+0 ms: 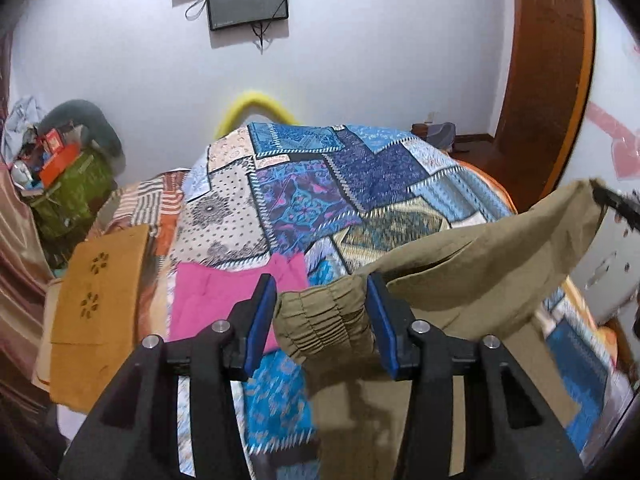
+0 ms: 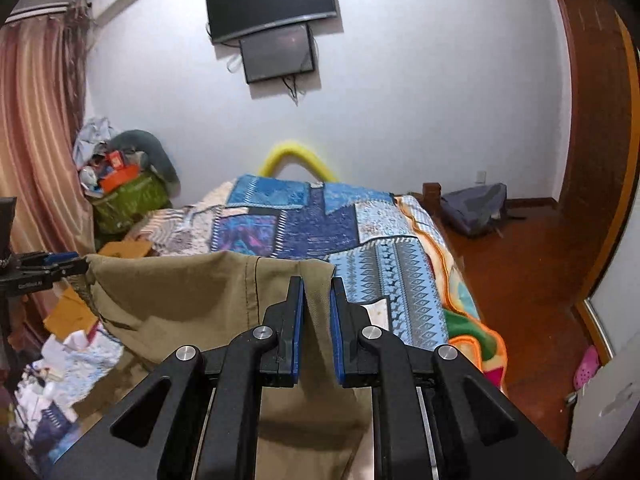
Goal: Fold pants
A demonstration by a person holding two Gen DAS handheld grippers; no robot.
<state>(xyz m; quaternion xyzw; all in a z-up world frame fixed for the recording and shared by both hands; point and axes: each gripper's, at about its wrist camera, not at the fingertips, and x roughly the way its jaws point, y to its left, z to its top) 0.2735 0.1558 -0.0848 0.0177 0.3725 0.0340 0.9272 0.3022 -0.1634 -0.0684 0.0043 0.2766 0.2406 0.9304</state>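
Khaki pants (image 1: 460,268) hang stretched in the air above a bed with a patchwork quilt (image 1: 304,192). My left gripper (image 1: 322,286) is shut on the gathered elastic waistband (image 1: 324,324) at one end. My right gripper (image 2: 317,280) is shut on the other end of the pants (image 2: 192,300), with cloth pinched between its blue pads (image 2: 298,320). The right gripper also shows at the right edge of the left wrist view (image 1: 616,200), and the left gripper at the left edge of the right wrist view (image 2: 52,264). The cloth sags between the two.
A pink garment (image 1: 212,300) and a mustard-brown folded cloth (image 1: 96,300) lie on the bed's left side. A cluttered green basket (image 1: 68,196) stands at the far left. Wooden floor (image 2: 520,272) with a bag (image 2: 474,208) runs along the bed's right side.
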